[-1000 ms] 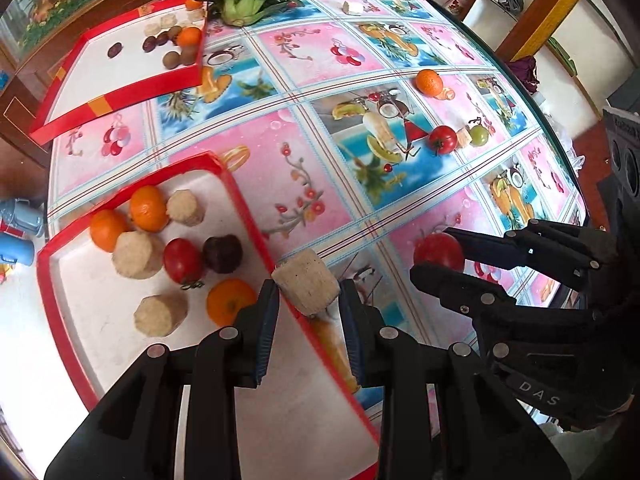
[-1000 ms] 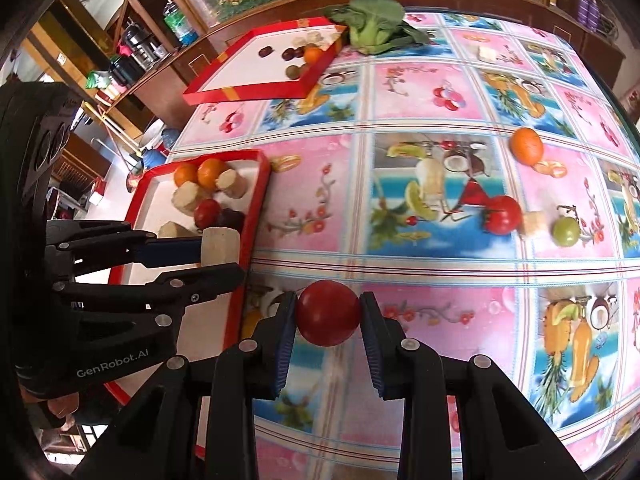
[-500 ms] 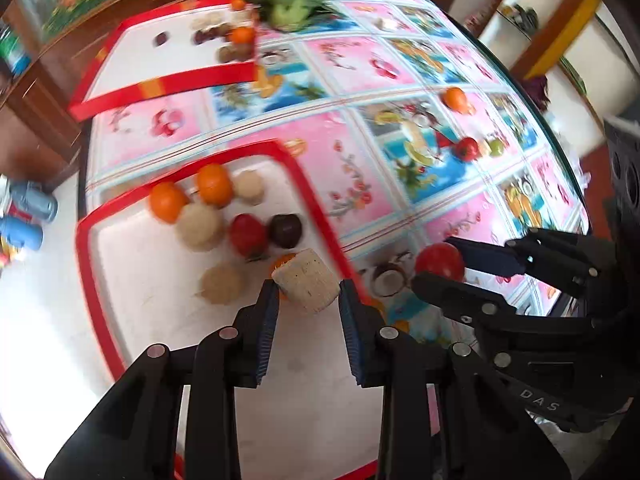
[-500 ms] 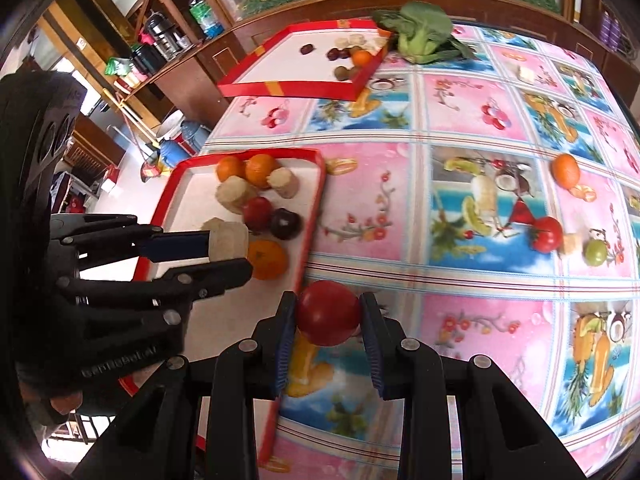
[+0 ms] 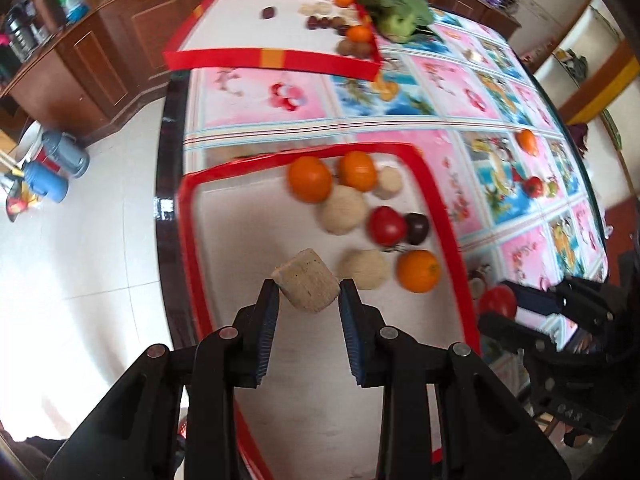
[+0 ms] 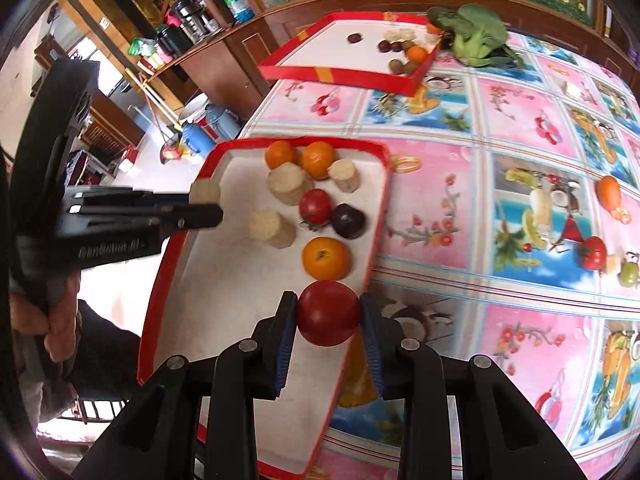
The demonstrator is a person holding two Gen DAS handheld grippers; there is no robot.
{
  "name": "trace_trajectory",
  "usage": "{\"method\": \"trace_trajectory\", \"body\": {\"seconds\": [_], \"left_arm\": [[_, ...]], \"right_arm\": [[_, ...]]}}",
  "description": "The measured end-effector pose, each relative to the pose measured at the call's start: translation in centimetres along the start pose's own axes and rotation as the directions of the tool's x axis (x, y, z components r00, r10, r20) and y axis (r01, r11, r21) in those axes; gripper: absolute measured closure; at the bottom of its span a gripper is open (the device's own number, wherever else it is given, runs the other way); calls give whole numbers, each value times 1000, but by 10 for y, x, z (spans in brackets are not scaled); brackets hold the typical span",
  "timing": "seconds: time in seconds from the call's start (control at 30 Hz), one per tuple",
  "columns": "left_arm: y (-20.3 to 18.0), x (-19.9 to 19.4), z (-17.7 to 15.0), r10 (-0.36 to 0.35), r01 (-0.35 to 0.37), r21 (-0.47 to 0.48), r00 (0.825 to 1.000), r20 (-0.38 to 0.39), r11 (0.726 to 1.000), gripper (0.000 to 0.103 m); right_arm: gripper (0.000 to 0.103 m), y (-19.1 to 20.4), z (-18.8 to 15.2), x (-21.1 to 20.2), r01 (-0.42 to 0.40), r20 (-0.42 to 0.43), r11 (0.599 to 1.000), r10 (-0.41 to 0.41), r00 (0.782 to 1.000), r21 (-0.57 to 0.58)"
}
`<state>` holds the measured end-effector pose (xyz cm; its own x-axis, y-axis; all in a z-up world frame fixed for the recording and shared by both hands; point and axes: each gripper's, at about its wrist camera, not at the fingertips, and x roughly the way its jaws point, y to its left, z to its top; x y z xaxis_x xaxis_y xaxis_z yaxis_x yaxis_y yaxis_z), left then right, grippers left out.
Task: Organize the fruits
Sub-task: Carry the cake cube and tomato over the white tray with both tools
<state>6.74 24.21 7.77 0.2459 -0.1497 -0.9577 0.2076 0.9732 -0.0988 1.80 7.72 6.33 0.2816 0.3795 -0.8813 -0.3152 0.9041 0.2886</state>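
My left gripper (image 5: 307, 290) is shut on a beige cut chunk (image 5: 307, 285) and holds it above the near red tray (image 5: 188, 240). My right gripper (image 6: 328, 312) is shut on a red tomato (image 6: 328, 313) over the tray's right rim (image 6: 378, 216). The tray holds oranges (image 6: 326, 258), beige chunks (image 6: 272, 227), a tomato (image 6: 316, 206) and a dark plum (image 6: 348, 221). The left gripper with its chunk (image 6: 205, 192) shows at the left of the right wrist view. The right gripper's tomato (image 5: 497, 302) shows at the right of the left wrist view.
A second red tray (image 6: 340, 74) with small fruits stands at the far table edge, a green vegetable (image 6: 474, 38) beside it. On the patterned tablecloth to the right lie an orange (image 6: 608, 192), a tomato (image 6: 593, 253) and a green fruit (image 6: 628, 274). The floor drops off left of the tray.
Both grippers have moved left with their loads. The left one now hangs over the tray's middle, the right one has reached the tray's right rim.
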Motion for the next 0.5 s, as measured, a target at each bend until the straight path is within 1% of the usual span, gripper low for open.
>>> {"method": "trace_trajectory", "body": {"seconds": [0.17, 0.33, 0.5], "left_arm": [[13, 14, 6, -2, 2, -28, 1000, -16, 1000, 75], [11, 31, 15, 2, -2, -12, 1000, -31, 1000, 75], [10, 40, 22, -5, 4, -11, 999, -39, 1000, 75]], "right_arm": [[71, 19, -3, 19, -12, -36, 998, 10, 999, -56], [71, 36, -4, 38, -4, -72, 993, -4, 997, -115], [71, 43, 1, 49, 7, -79, 989, -19, 997, -148]]}}
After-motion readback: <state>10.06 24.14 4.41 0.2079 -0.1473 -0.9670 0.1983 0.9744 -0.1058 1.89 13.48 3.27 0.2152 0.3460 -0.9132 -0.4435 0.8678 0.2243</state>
